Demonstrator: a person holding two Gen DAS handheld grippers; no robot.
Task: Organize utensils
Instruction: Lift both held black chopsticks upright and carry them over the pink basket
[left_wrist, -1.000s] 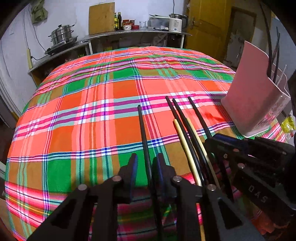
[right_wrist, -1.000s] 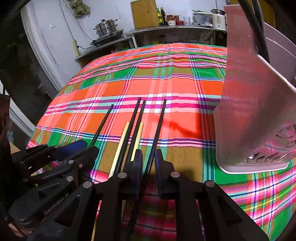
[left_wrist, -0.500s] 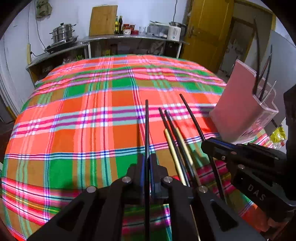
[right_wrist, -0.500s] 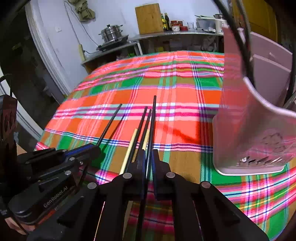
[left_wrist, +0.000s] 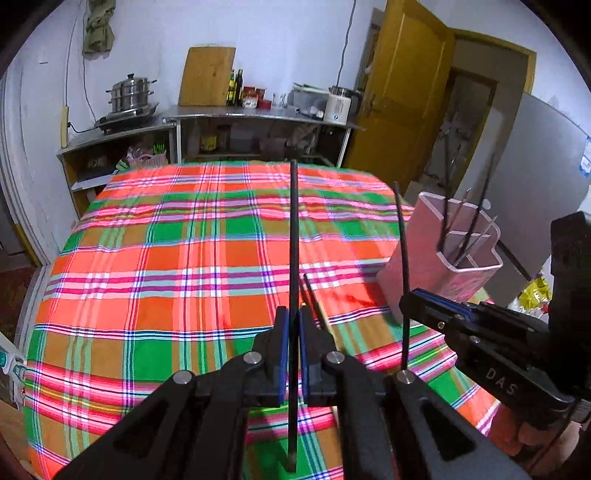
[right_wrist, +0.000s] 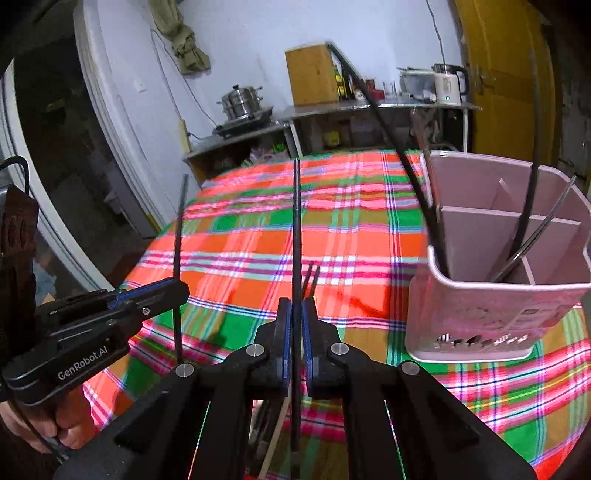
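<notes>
Chopsticks are what both grippers are clamped on. The left gripper (left_wrist: 290, 325) is closed on one black chopstick (left_wrist: 293, 236), which is pinched between the blue pads and held above the plaid tablecloth (left_wrist: 155, 280), its long end pointing away from the camera. The right gripper (right_wrist: 294, 321) is likewise closed on a second black chopstick (right_wrist: 295, 229), held in the same manner above the cloth, to the left of the pink utensil holder (right_wrist: 476, 317).

The pink utensil holder is stood upright on the tablecloth and is divided by thin partitions into several compartments. In its near-left compartment a long black chopstick (right_wrist: 391, 125) is leaned, tilted to the left over the rim. In a compartment further right another black stick and thin metal utensils (right_wrist: 535, 236) are stood at a slant; which compartment each occupies cannot be told exactly.

To the left of the holder, more chopsticks (right_wrist: 309, 280) are left lying on the cloth, mostly hidden behind the gripper fingers.
</notes>
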